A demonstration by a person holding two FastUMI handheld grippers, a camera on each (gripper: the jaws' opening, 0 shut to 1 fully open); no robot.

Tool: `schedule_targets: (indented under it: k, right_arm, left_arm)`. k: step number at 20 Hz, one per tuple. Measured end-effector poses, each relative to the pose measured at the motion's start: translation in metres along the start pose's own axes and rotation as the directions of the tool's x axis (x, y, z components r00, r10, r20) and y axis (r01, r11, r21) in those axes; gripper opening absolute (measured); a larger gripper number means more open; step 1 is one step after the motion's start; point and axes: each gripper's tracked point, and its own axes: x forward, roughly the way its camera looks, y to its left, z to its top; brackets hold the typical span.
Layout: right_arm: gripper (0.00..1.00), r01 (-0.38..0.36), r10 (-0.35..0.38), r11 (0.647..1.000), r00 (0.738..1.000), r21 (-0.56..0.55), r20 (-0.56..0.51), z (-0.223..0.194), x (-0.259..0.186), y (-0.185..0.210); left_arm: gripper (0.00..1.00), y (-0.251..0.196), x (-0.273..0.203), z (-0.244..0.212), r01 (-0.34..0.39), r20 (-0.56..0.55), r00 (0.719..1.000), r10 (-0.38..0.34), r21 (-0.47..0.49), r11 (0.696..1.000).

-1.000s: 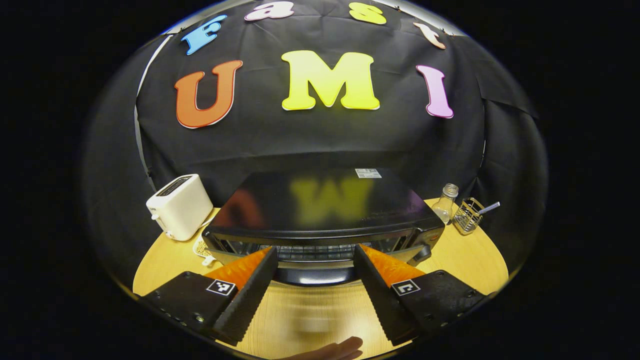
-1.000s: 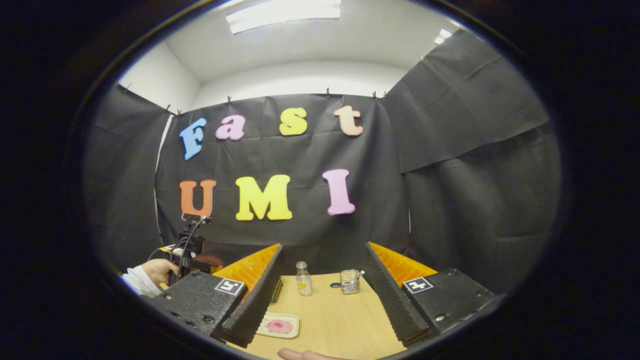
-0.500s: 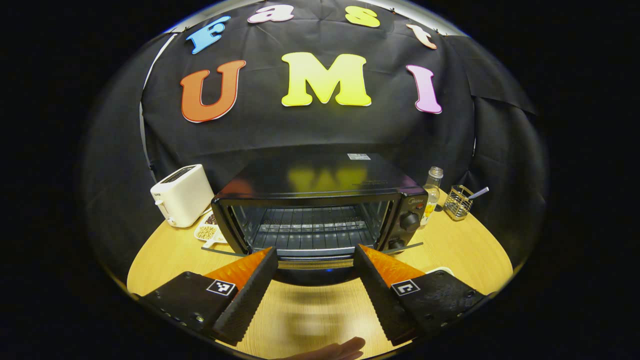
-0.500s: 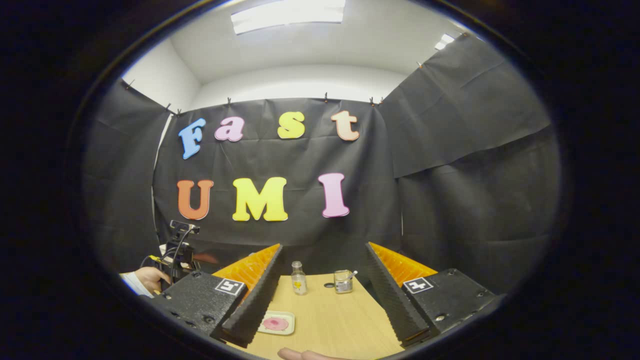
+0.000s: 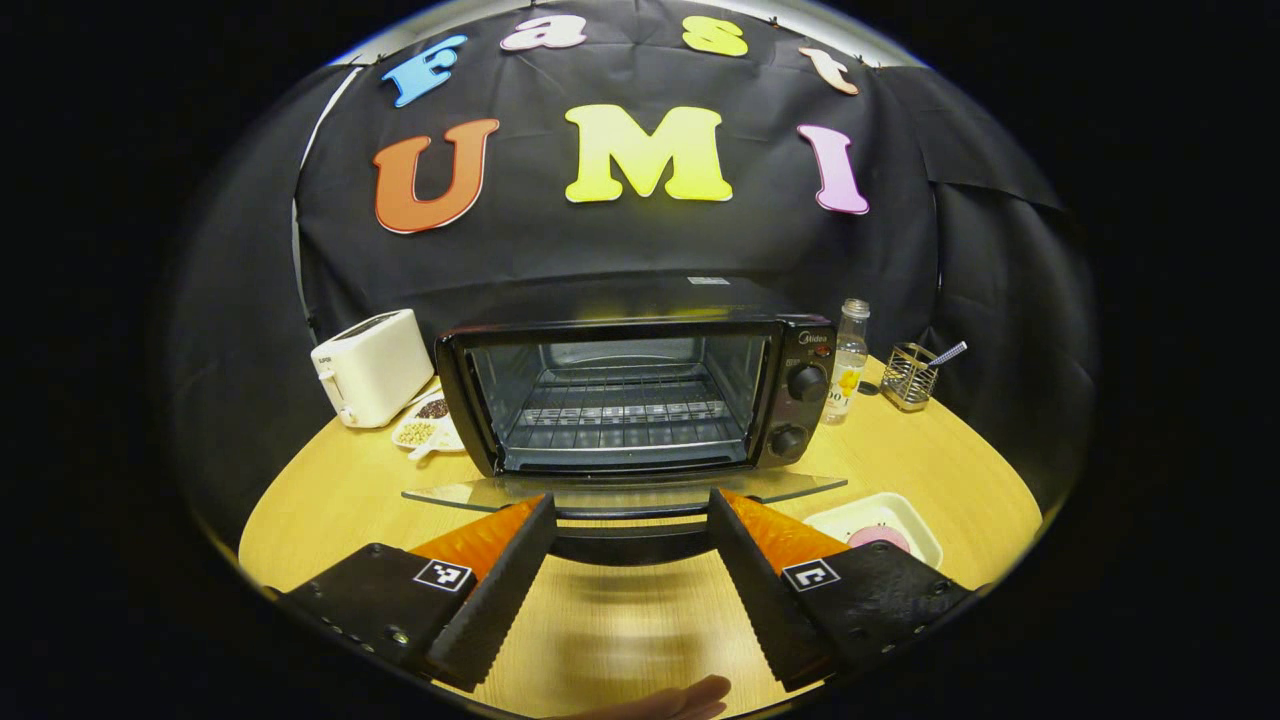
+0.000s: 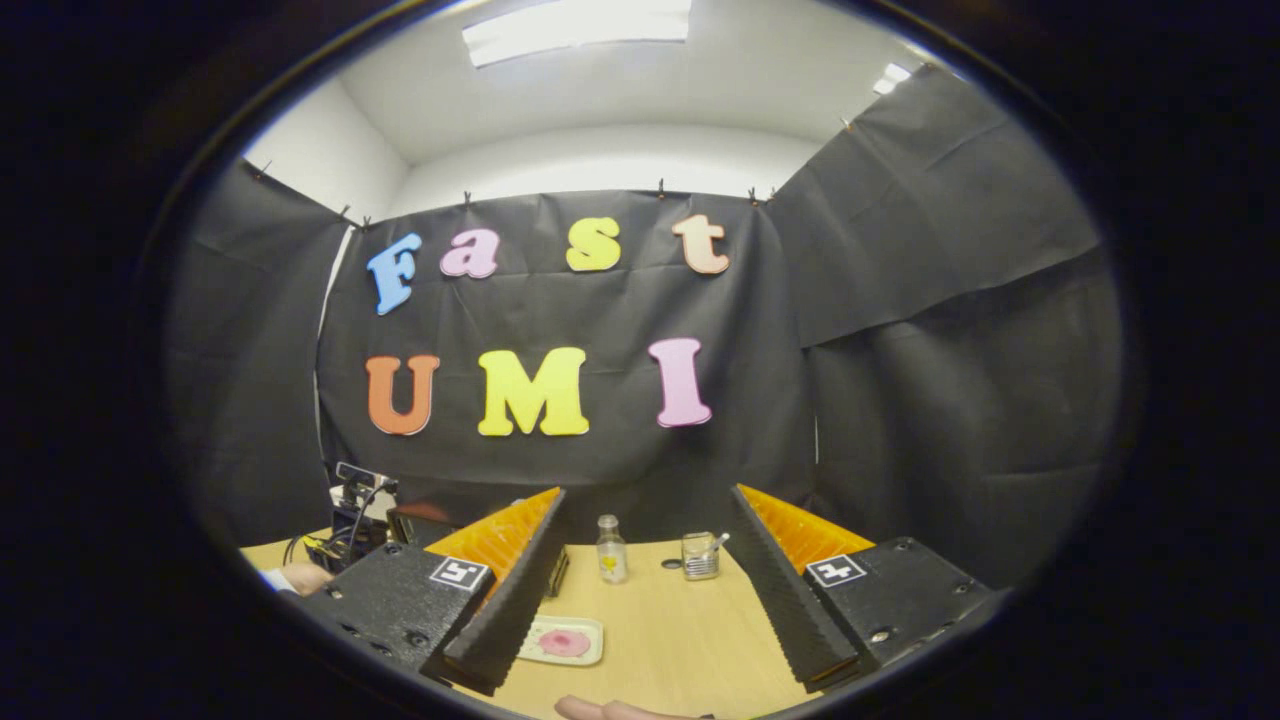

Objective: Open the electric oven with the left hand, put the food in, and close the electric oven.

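The black electric oven stands mid-table with its glass door swung down flat and its wire rack bare. My left gripper is open, its fingers on either side of the door's dark handle without pressing on it. Right of the door lies a white tray with pink food on it. My right gripper is open and holds nothing, hovering above the table. The same tray with the pink food lies just past its left finger.
A white toaster and a small dish of beans stand left of the oven. To its right are a glass bottle and a wire holder. The round wooden table has bare room in front.
The oven door has swung from nearly shut down to flat as my left gripper drew back and lower with the handle between its fingers. The right gripper has barely shifted.
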Motion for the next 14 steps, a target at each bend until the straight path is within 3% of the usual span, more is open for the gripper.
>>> schedule_targets:
  k: [9,14]
  right_arm:
    - [0.96,-0.012,0.011,1.000,1.000,-0.015,-0.028,-0.014,0.004,0.005]
    - [0.95,-0.013,0.012,1.000,0.998,-0.003,-0.058,-0.025,0.012,0.009]
  left_arm:
    - [0.96,-0.003,-0.006,-0.041,0.001,-0.017,1.000,-0.001,0.008,1.000]
    - [0.96,-0.005,0.001,-0.093,0.008,-0.113,0.994,-0.006,0.015,1.000]
